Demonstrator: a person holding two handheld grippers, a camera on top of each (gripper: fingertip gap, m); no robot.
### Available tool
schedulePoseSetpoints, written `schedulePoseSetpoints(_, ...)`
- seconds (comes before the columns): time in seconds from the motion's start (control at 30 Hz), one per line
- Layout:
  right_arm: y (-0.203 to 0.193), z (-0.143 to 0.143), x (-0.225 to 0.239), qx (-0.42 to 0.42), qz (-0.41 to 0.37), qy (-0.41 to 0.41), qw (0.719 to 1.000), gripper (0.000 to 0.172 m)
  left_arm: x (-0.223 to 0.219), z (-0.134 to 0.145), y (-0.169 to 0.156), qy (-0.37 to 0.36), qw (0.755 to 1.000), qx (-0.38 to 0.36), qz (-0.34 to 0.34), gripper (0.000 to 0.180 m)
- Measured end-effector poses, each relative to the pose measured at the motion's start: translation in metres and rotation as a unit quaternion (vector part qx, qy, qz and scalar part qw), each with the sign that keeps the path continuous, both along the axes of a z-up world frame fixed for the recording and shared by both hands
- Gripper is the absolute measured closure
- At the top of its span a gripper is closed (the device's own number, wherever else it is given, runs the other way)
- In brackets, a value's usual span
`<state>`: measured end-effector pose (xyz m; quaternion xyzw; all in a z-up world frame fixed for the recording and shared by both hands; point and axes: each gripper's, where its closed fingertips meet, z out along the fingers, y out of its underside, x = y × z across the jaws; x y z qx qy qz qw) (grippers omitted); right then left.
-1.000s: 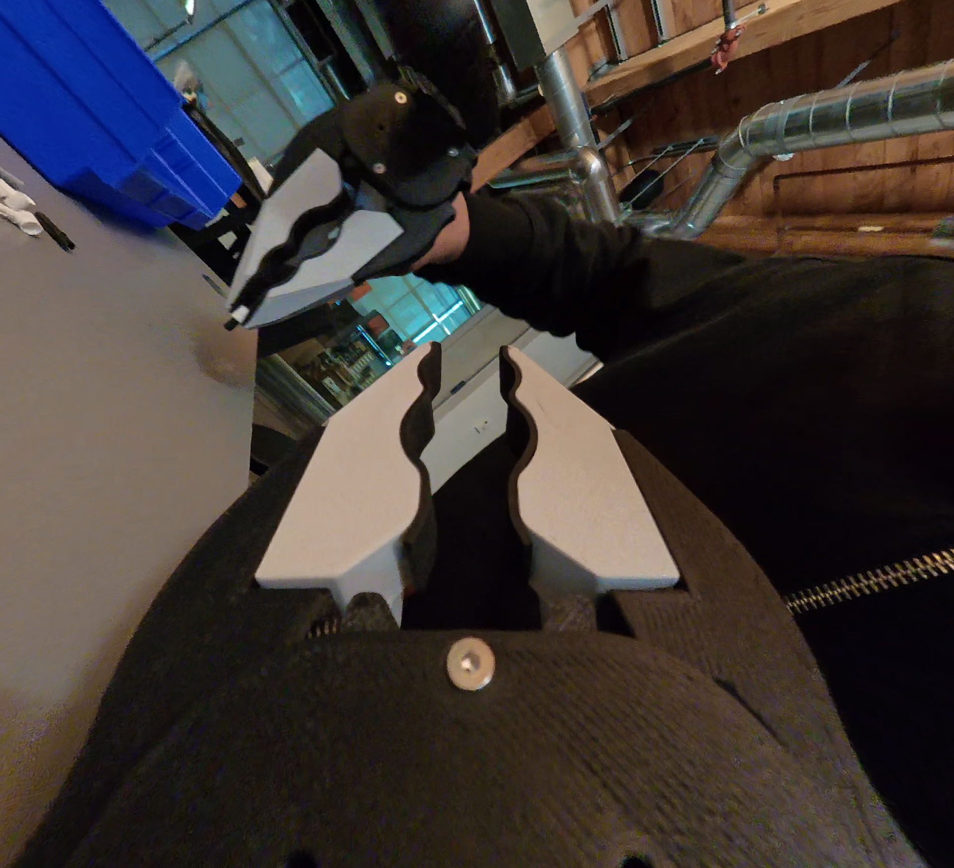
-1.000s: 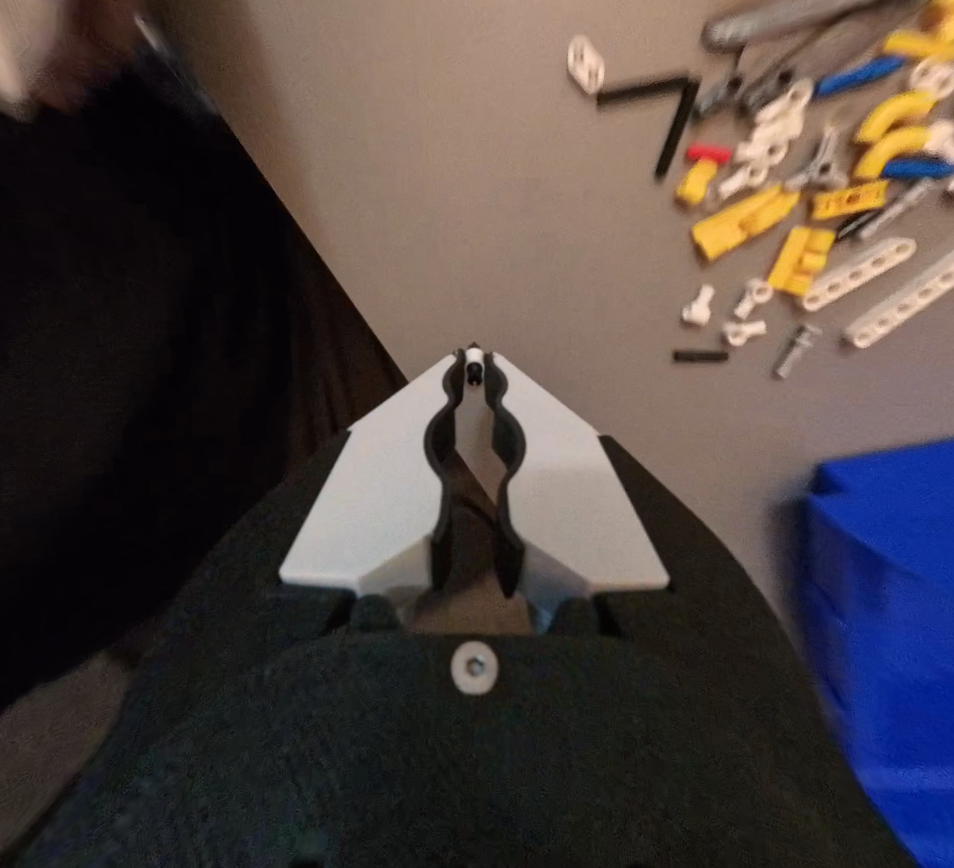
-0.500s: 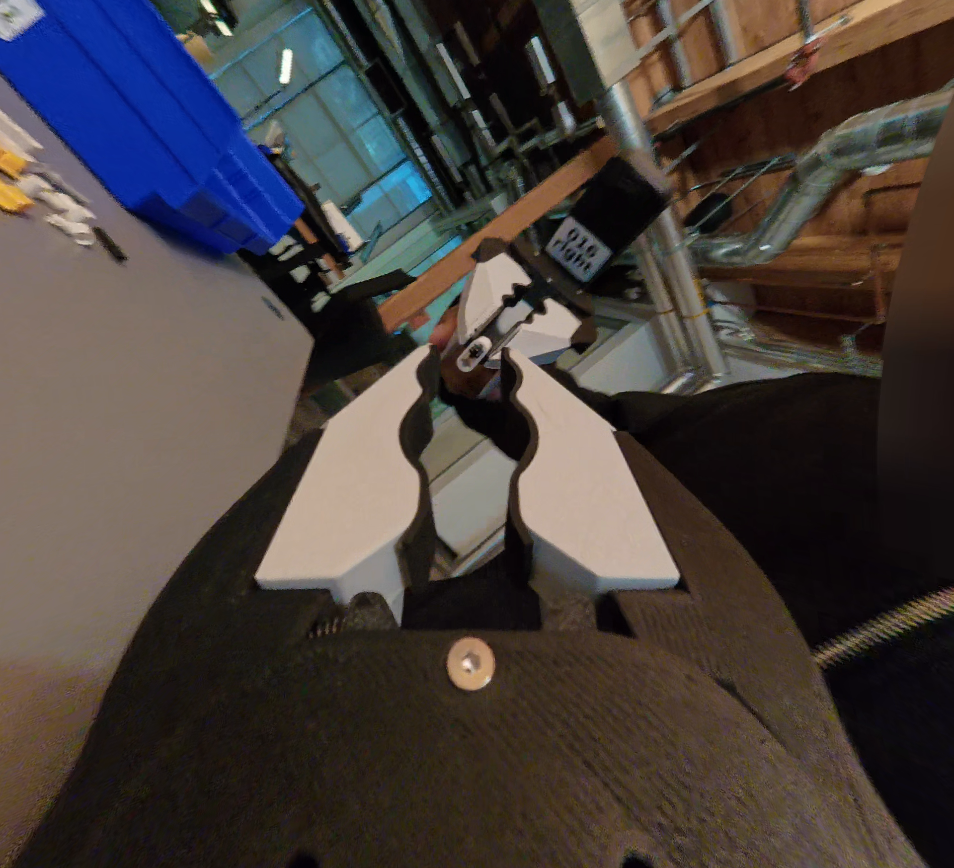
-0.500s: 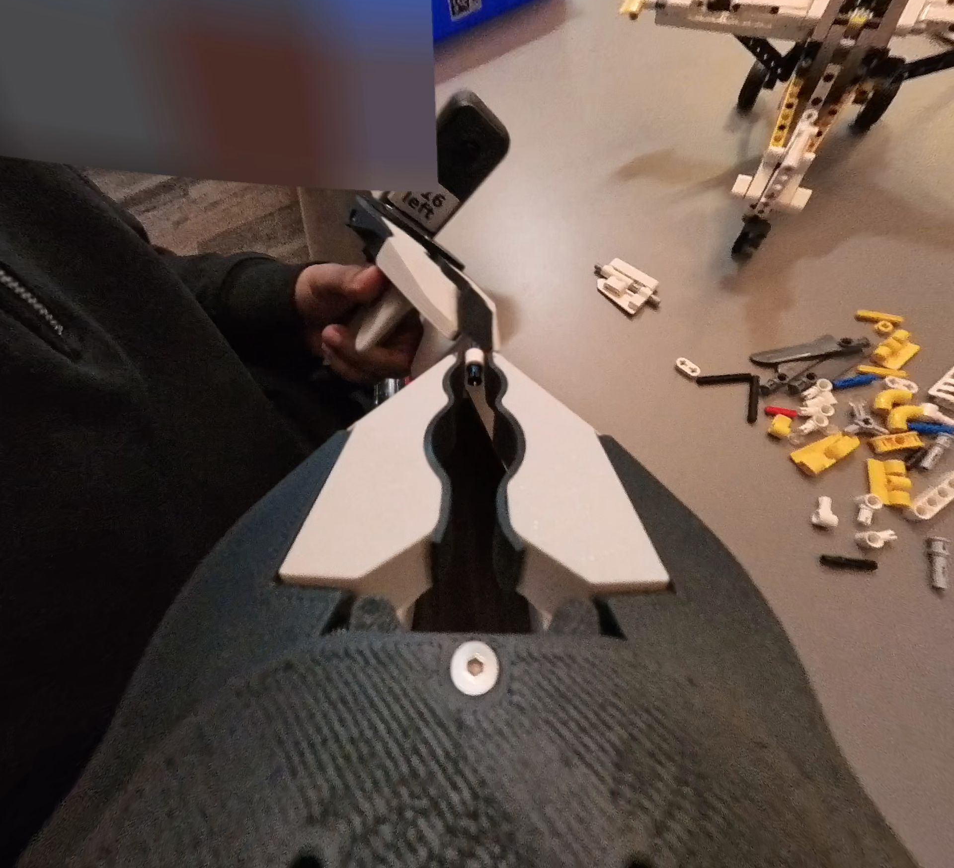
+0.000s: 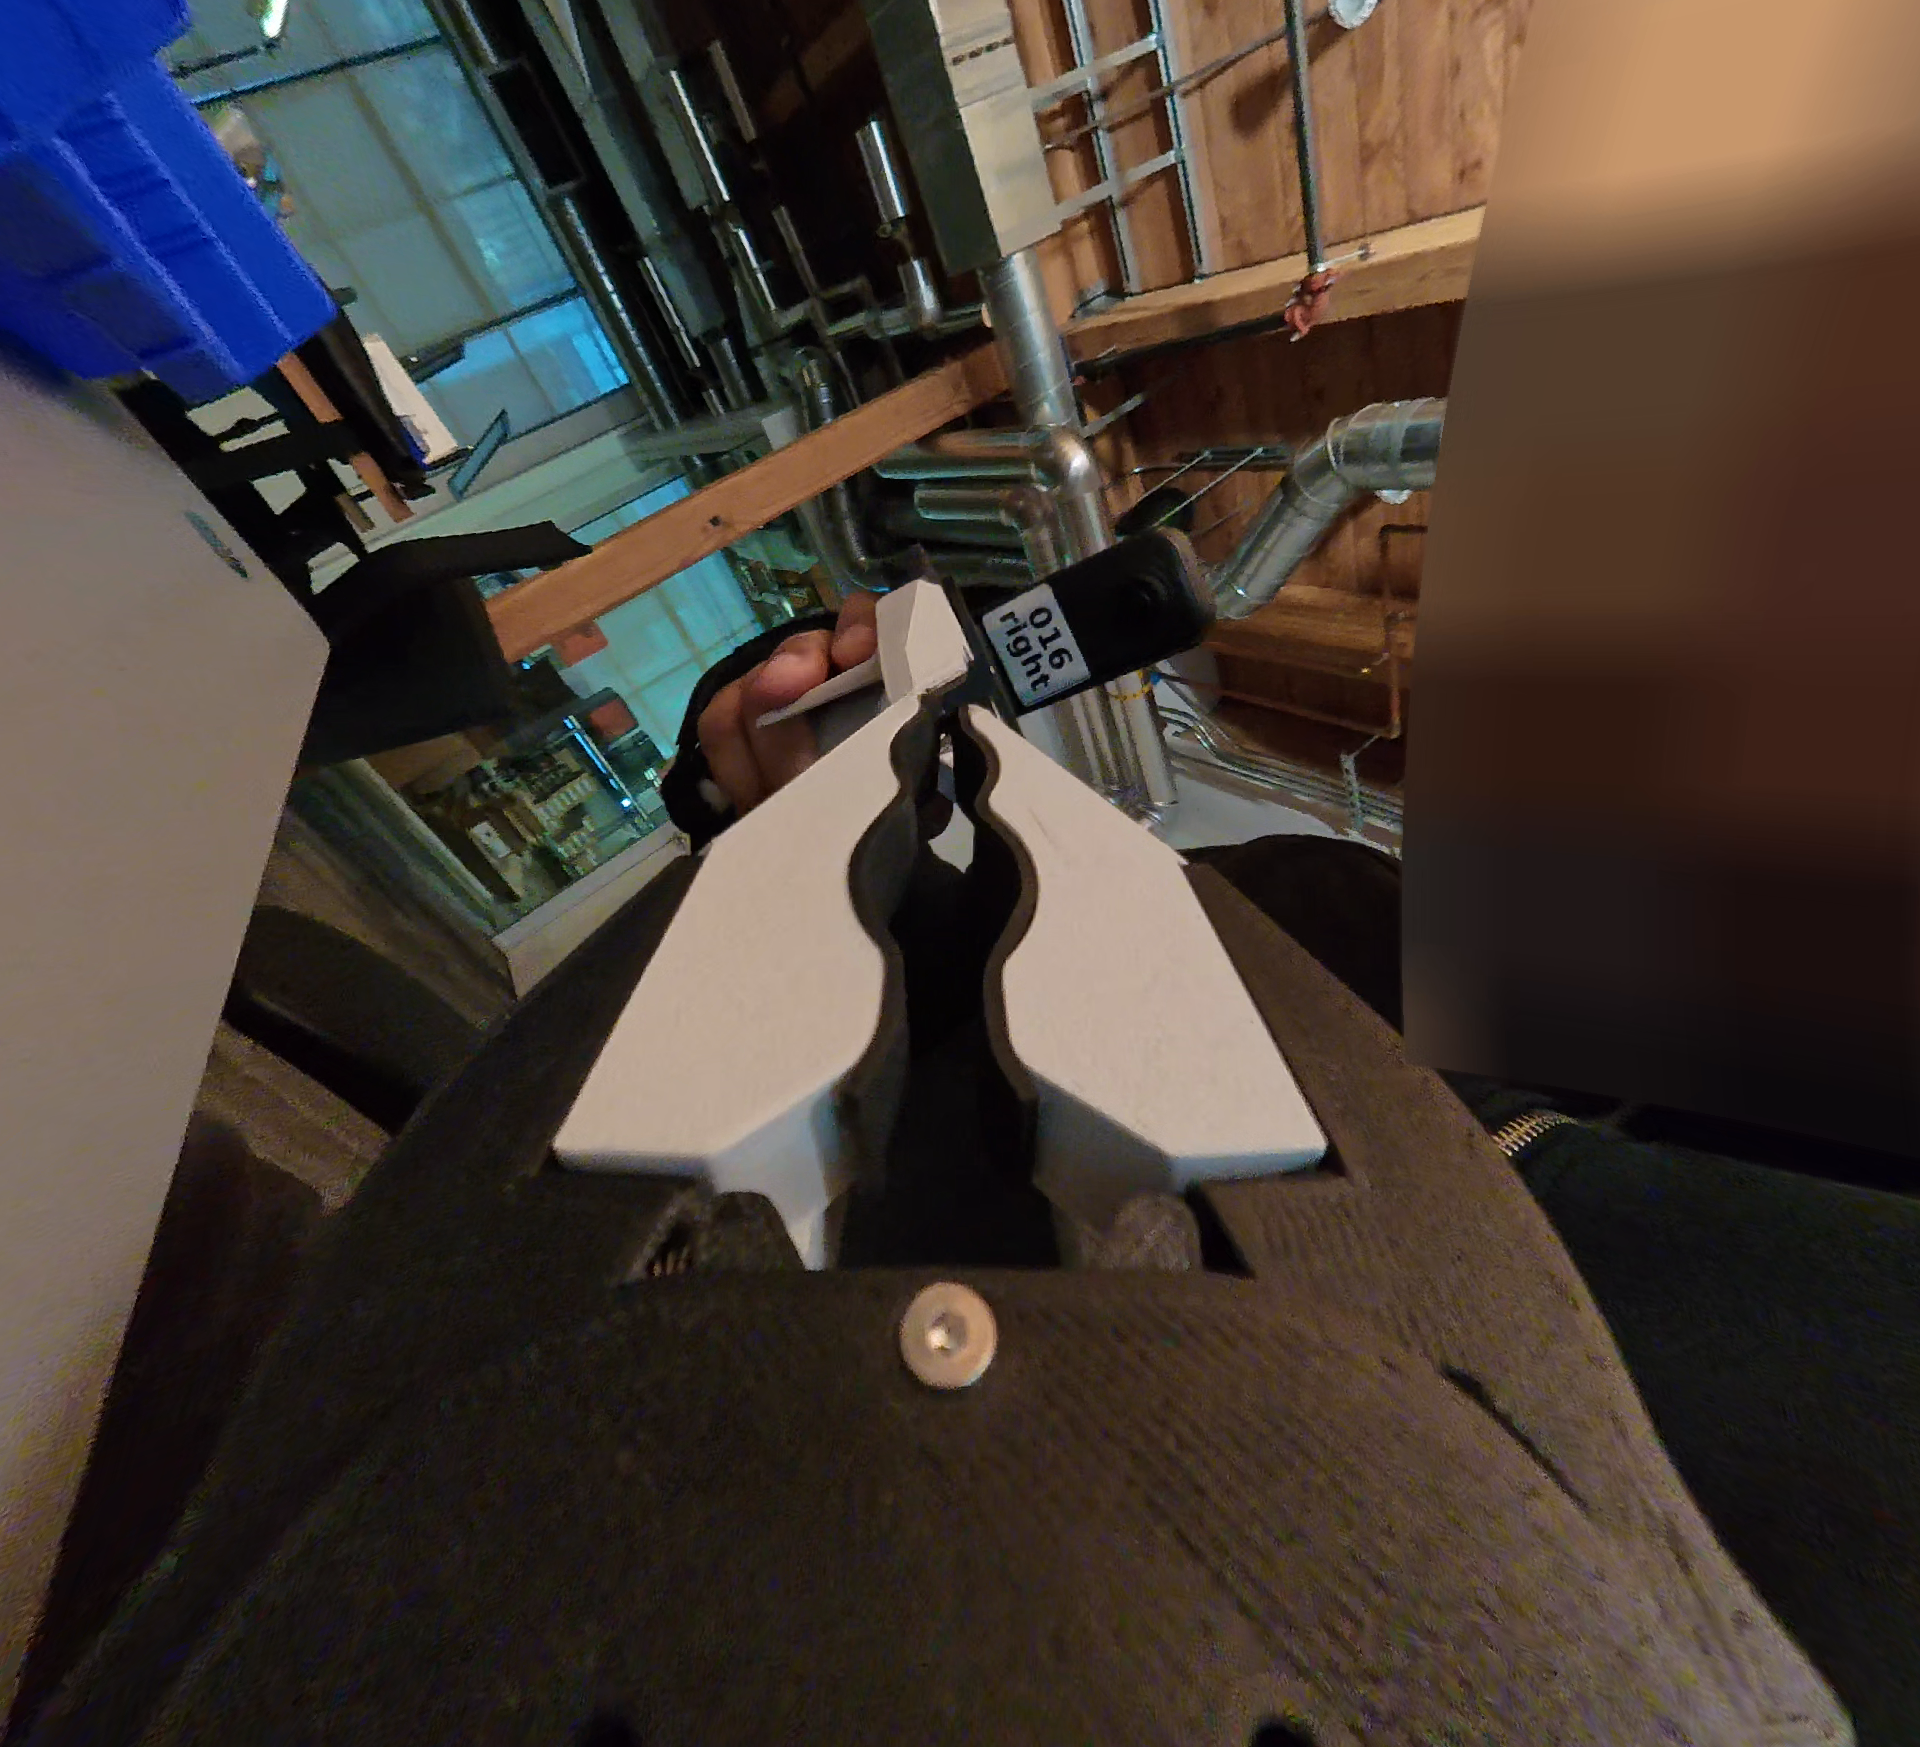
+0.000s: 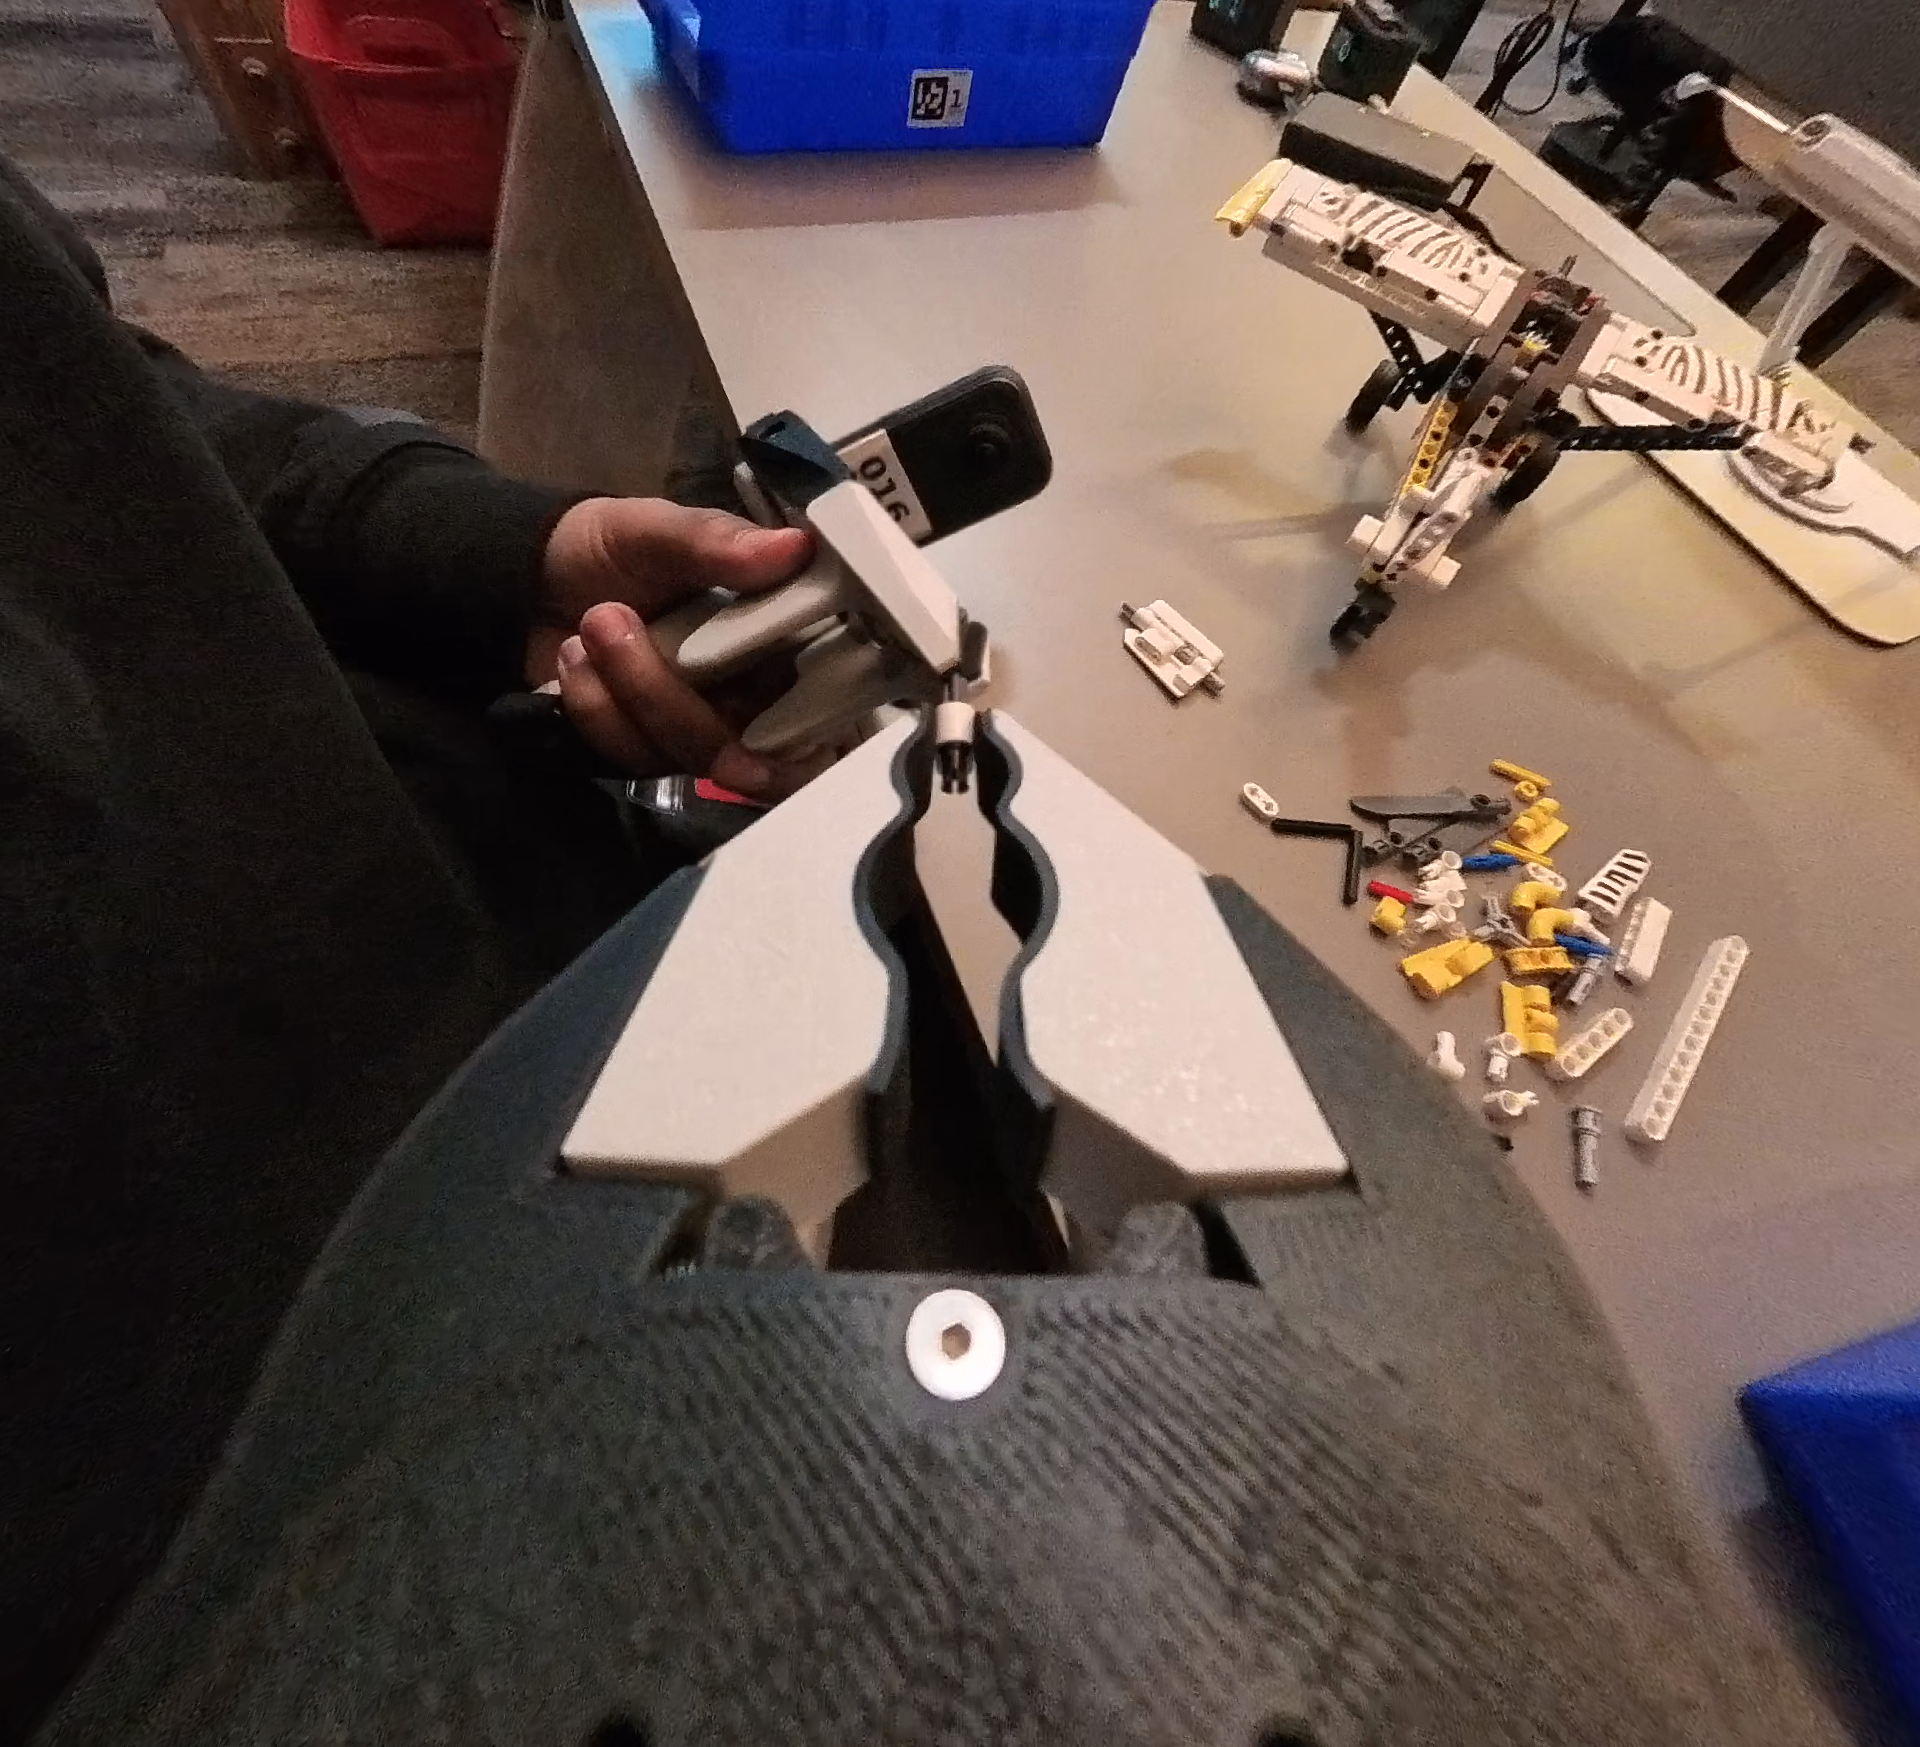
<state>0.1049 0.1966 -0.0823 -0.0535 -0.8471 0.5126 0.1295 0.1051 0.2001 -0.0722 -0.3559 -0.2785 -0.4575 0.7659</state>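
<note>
The right tongs (image 6: 954, 747) pinch a small white connector with a black pin (image 6: 953, 733) between their tips, held in the air over the worktop's (image 6: 1039, 326) near edge. Tip to tip with them, the left tongs (image 6: 961, 658) are closed; what they hold cannot be told. A hand (image 6: 644, 617) in a dark sleeve wraps their handle. Right lie scattered building pieces (image 6: 1507, 928). Farther off stand a brick-built plane (image 6: 1496, 347) and an open blue bin (image 6: 883, 4), its contents hidden.

you see matt grey fingers (image 6: 1143, 970) on rough black textured housing (image 6: 935, 1541), a smooth matt grey tabletop (image 6: 1039, 295), glossy plastic bricks (image 6: 1507, 949), a glossy blue plastic bin (image 6: 883, 4).
</note>
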Motion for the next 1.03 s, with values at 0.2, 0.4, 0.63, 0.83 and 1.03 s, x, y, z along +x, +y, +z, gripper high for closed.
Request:
schedulePoseSetpoints(0.2,0.001,0.008,0.003,-0.034,-0.012,0.007,0.999,0.166,0.003,0.004,0.001,-0.007,1.0,0.016,-0.009,0.18)
schedulePoseSetpoints(0.4,0.003,0.01,0.003,-0.036,-0.018,0.008,0.999,0.167,0.003,0.006,-0.001,0.0,1.0,0.01,0.004,0.18)
schedulePoseSetpoints(0.63,-0.001,0.01,0.008,-0.04,-0.002,0.003,0.999,0.167,0.01,0.005,0.006,0.006,1.0,0.001,-0.012,0.171)
schedulePoseSetpoints(0.83,-0.005,0.013,0.008,-0.058,0.0,-0.014,0.998,0.165,0.009,0.007,0.003,-0.013,0.999,0.028,-0.03,0.179)
schedulePoseSetpoints(1.03,-0.007,0.016,0.007,-0.093,0.002,-0.026,0.995,0.146,0.01,0.015,-0.001,-0.018,0.997,0.058,-0.041,0.179)
